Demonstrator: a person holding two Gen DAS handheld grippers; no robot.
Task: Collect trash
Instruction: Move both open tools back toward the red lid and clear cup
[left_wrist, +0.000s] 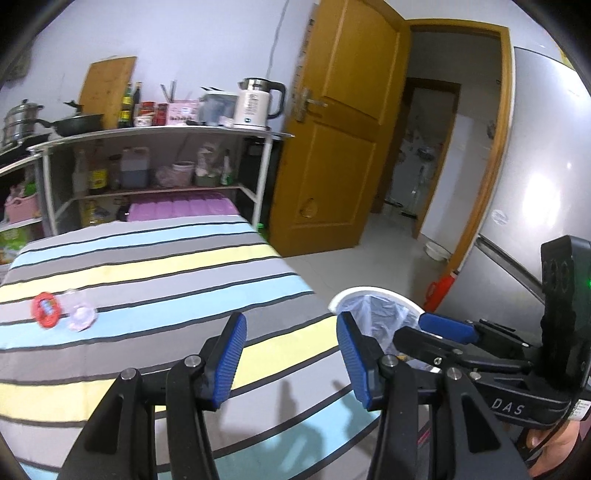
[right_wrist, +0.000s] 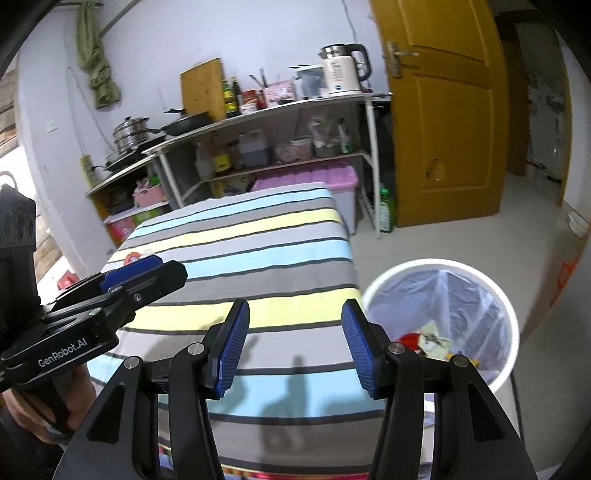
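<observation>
Left gripper (left_wrist: 291, 360): black two-finger tool with ribbed blue pads, its jaws parted about halfway and nothing between them; it hangs over the near part of the striped cloth.
Right gripper (right_wrist: 295, 350): same black build with blue pads, jaws likewise parted about halfway and empty; it points at the near right edge of the cloth, beside the bin.
Hands: a person's hand (left_wrist: 550, 443) grips the right tool's handle at the lower right of the left view.
Striped cloth (left_wrist: 155, 280): a flat cover in grey, pale blue and pale yellow bands with thin black lines, spread over a table or bed.
White round bin (right_wrist: 511, 317): lined with a thin clear plastic bag, standing on the floor just beside the cloth's right edge; red and yellow scraps (right_wrist: 424, 341) lie at its bottom.
Red round wrapper (left_wrist: 46, 309): lies on the cloth's far left part, well apart from both grippers.
Clear crumpled plastic piece (left_wrist: 81, 314): touching or just beside the red wrapper on its right, perhaps a small cup; blur hides its exact shape.
Metal shelf rack (left_wrist: 155, 131): behind the cloth, bearing a white electric kettle (left_wrist: 255, 105), bottles and a black pan.
Brown wooden door (left_wrist: 340, 129): stands open to the right of the rack.
</observation>
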